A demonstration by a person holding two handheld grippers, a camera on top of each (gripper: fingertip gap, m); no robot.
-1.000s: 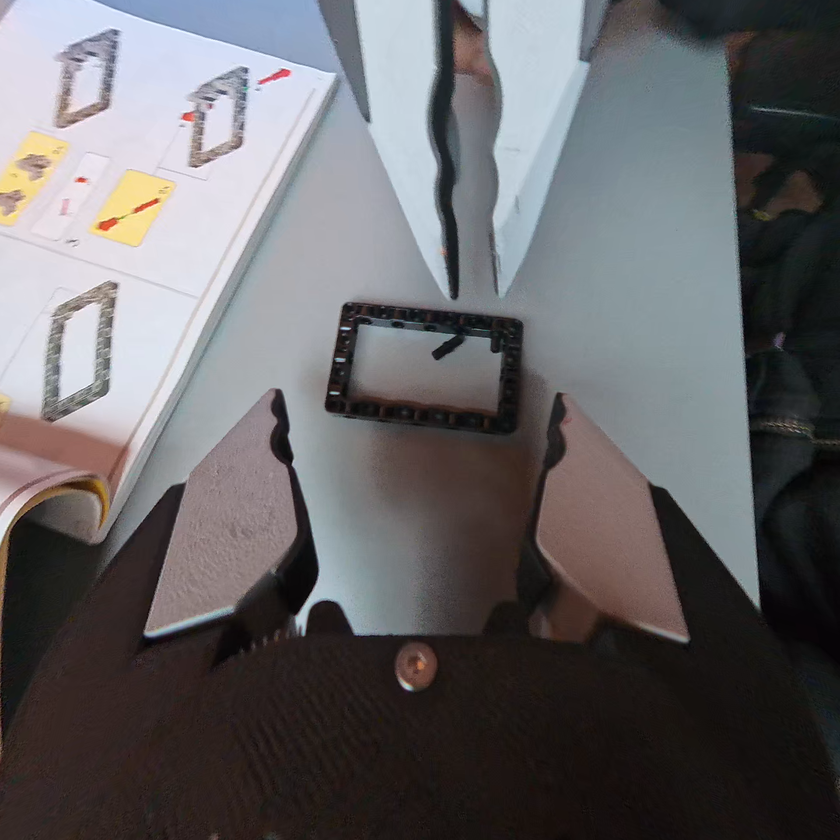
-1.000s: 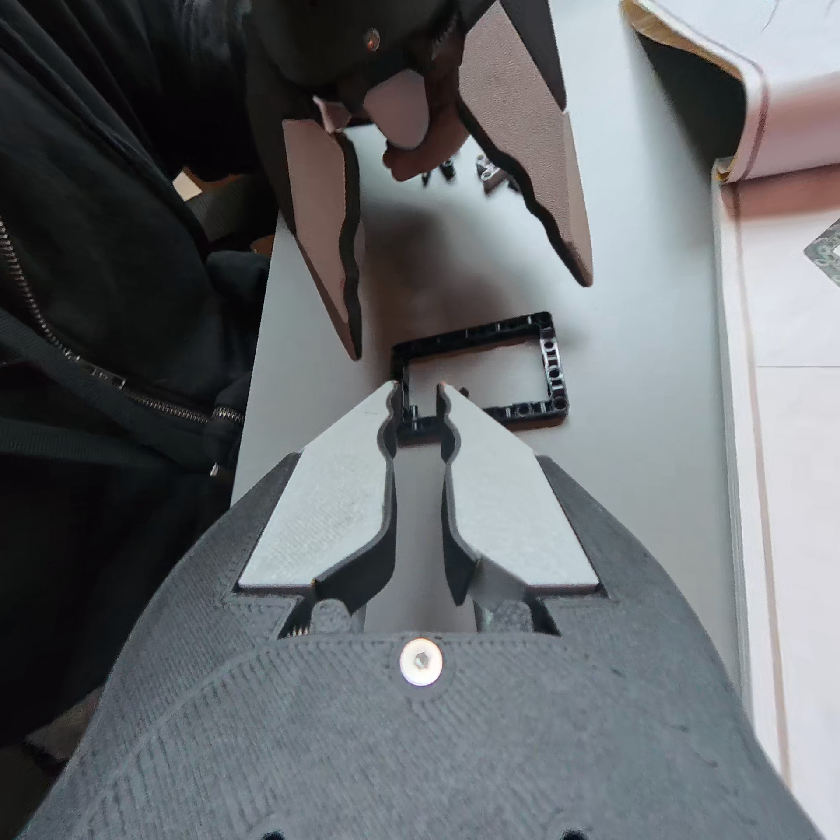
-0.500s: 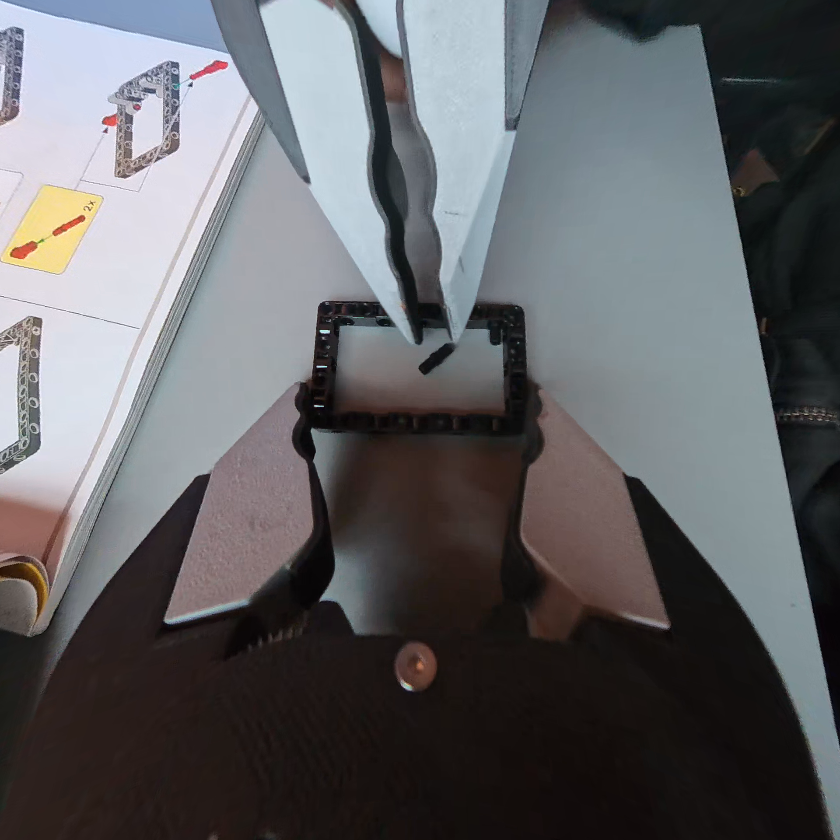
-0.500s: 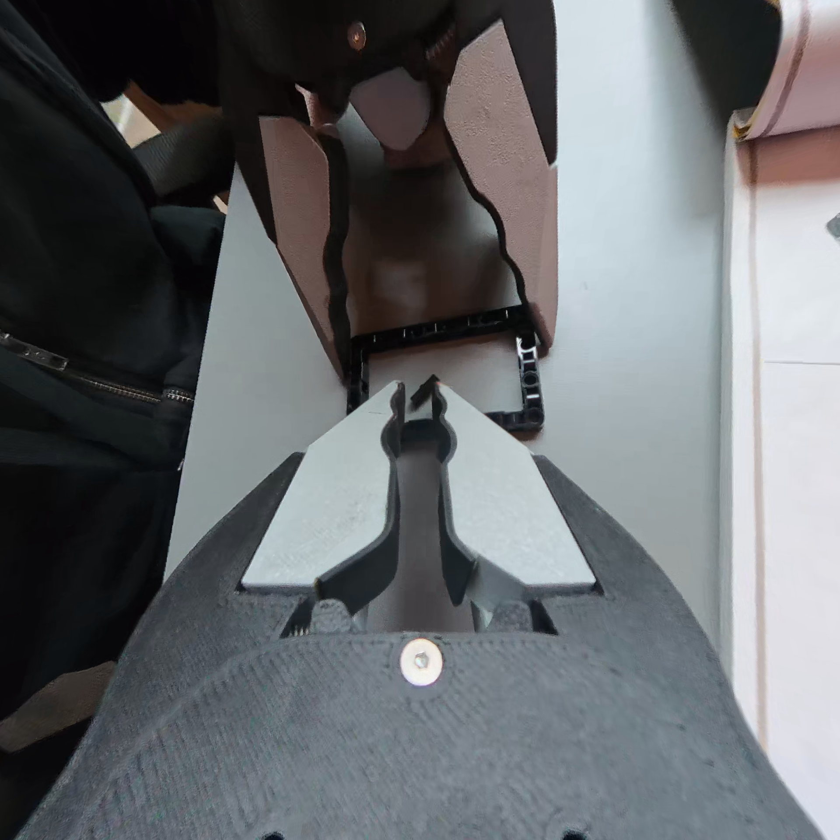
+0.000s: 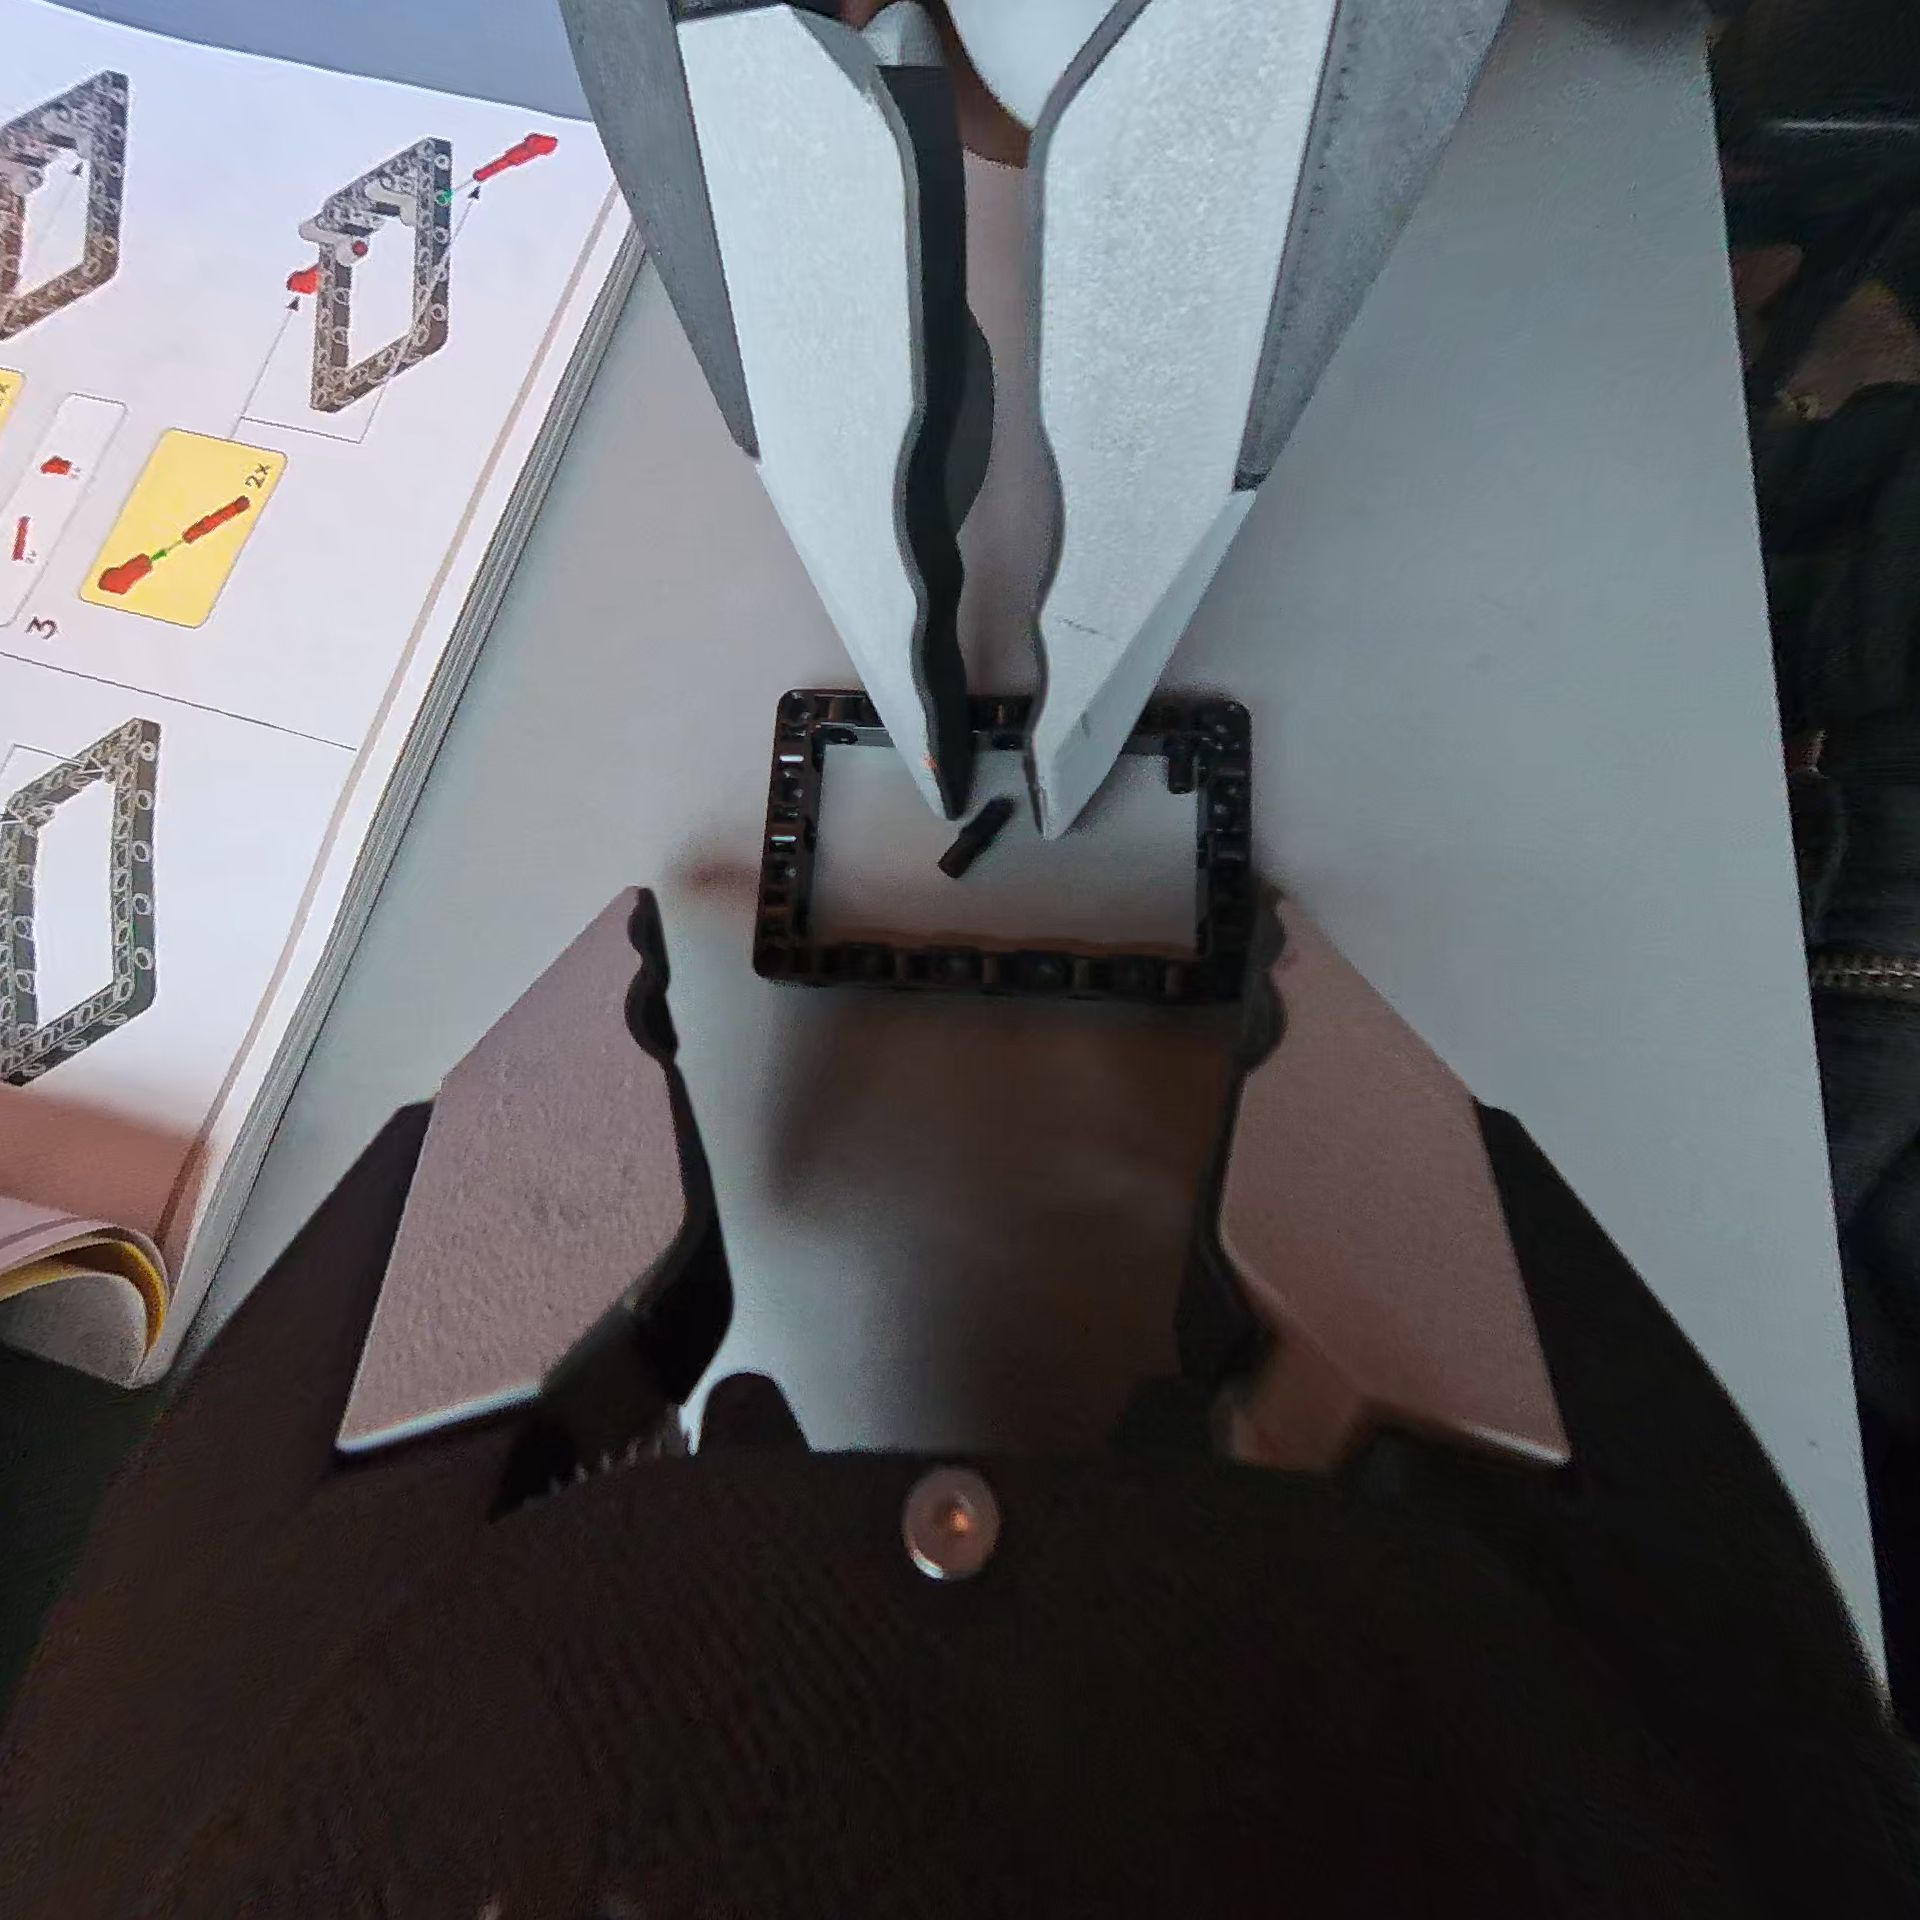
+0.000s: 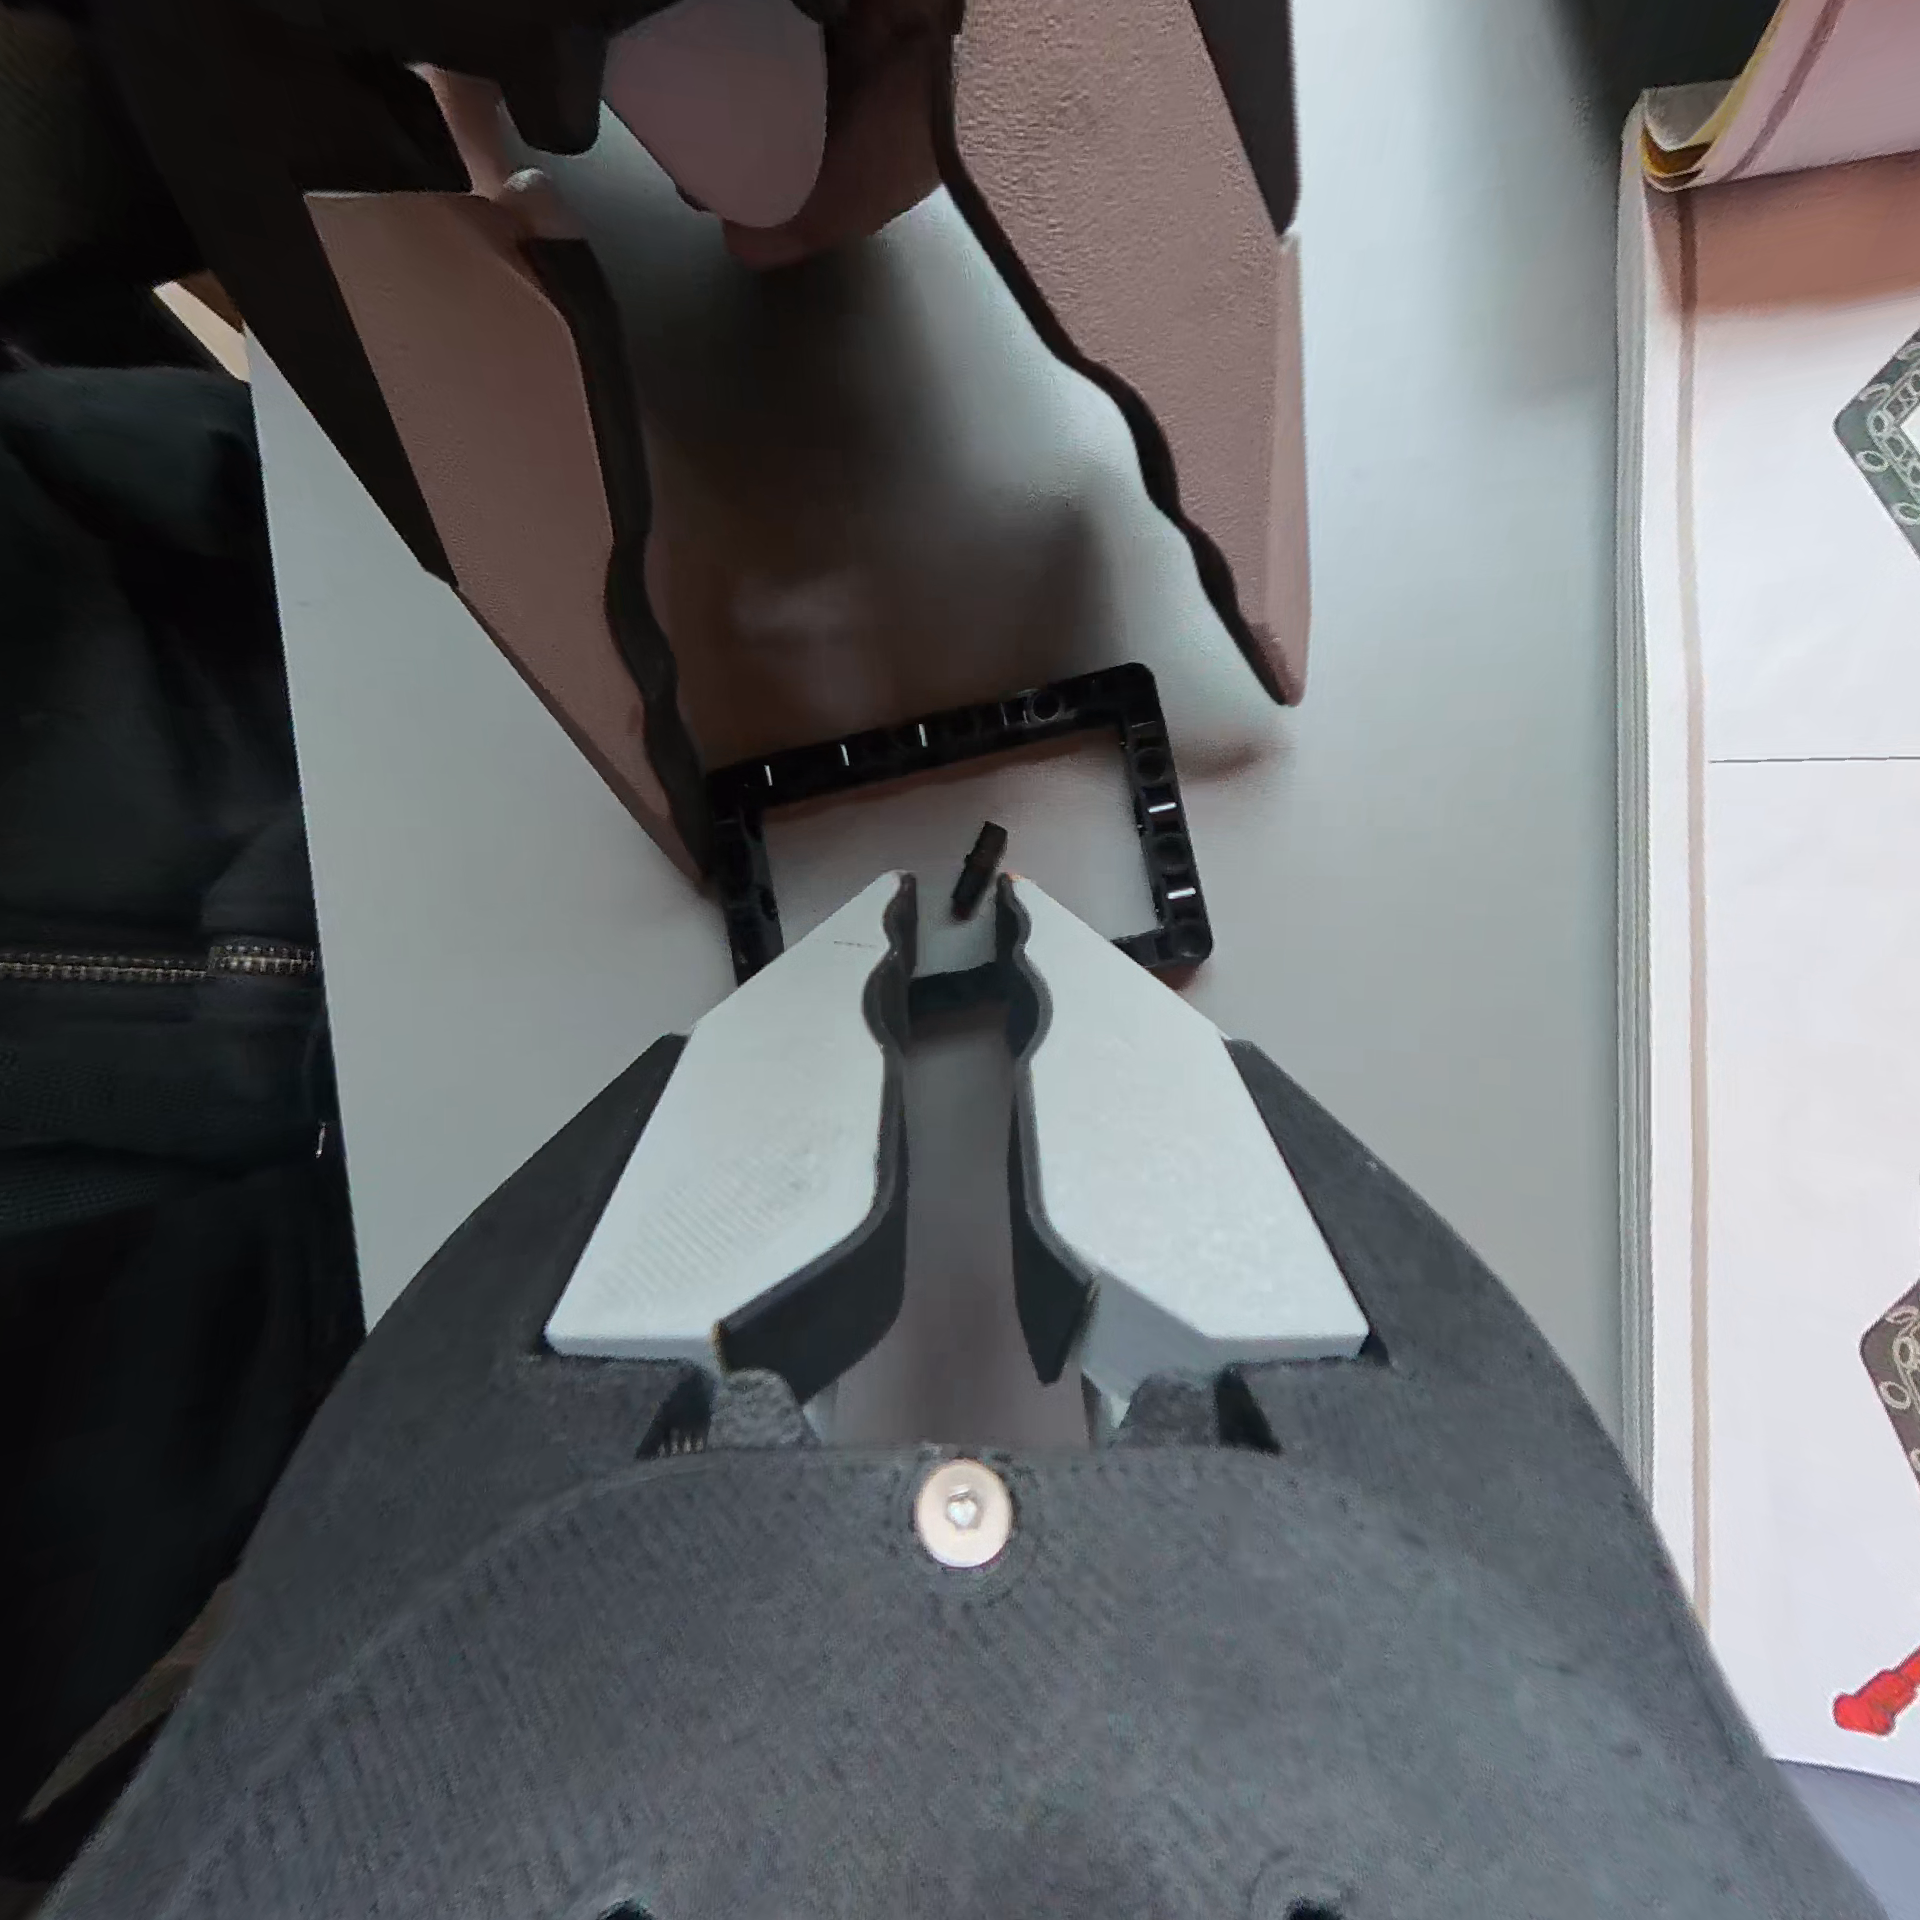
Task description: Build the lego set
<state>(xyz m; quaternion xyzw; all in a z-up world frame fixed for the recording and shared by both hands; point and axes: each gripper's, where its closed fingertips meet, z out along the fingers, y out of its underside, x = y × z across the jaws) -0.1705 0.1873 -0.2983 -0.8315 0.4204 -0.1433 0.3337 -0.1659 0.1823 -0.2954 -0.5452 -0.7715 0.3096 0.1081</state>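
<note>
Lying on grey table (image 5: 1455,831): black frame (image 5: 997,971) | booklet (image 5: 312,520) beside (possibly open) | both hand-held grippers spread.

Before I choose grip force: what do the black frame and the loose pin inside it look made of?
Black frame: looks like hard moulded plastic, slightly glossy, with crisp rows of holes catching highlights. Loose pin: probably the same black plastic, duller; too small to be sure. Both lie on a smooth matte grey table.

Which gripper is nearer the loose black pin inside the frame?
Right. The right gripper has its tips at the black pin, jaws apart. The left gripper straddles the black frame, farther from the pin.
</note>
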